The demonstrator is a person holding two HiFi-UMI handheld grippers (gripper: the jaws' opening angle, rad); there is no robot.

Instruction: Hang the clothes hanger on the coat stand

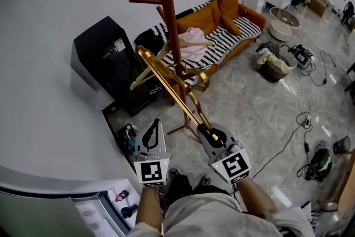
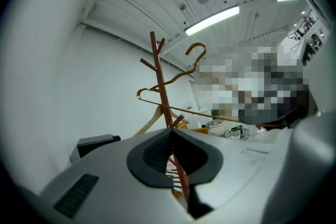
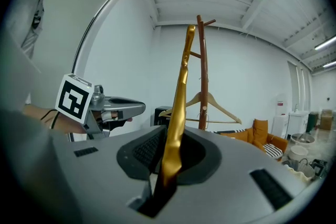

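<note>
A gold metal clothes hanger [image 1: 166,83] runs up and to the left from my right gripper [image 1: 209,133], which is shut on one end of it. Its hook [image 1: 203,81] curls out to the right beside the brown wooden coat stand [image 1: 169,19]. In the right gripper view the gold hanger [image 3: 181,92] rises between the pads of my right gripper [image 3: 170,157], with the coat stand [image 3: 202,71] behind it. A plain wooden hanger [image 3: 206,104] hangs on the stand. My left gripper [image 1: 156,125] is shut and empty, low and left of the stand. From the left gripper [image 2: 172,152], the gold hanger [image 2: 178,78] crosses the stand [image 2: 160,81].
A black cabinet [image 1: 108,58] stands against the wall left of the stand. Behind the stand is an orange sofa [image 1: 222,19] with striped cushions and a pink garment [image 1: 191,41]. A basket [image 1: 274,64], cables and devices lie on the floor to the right.
</note>
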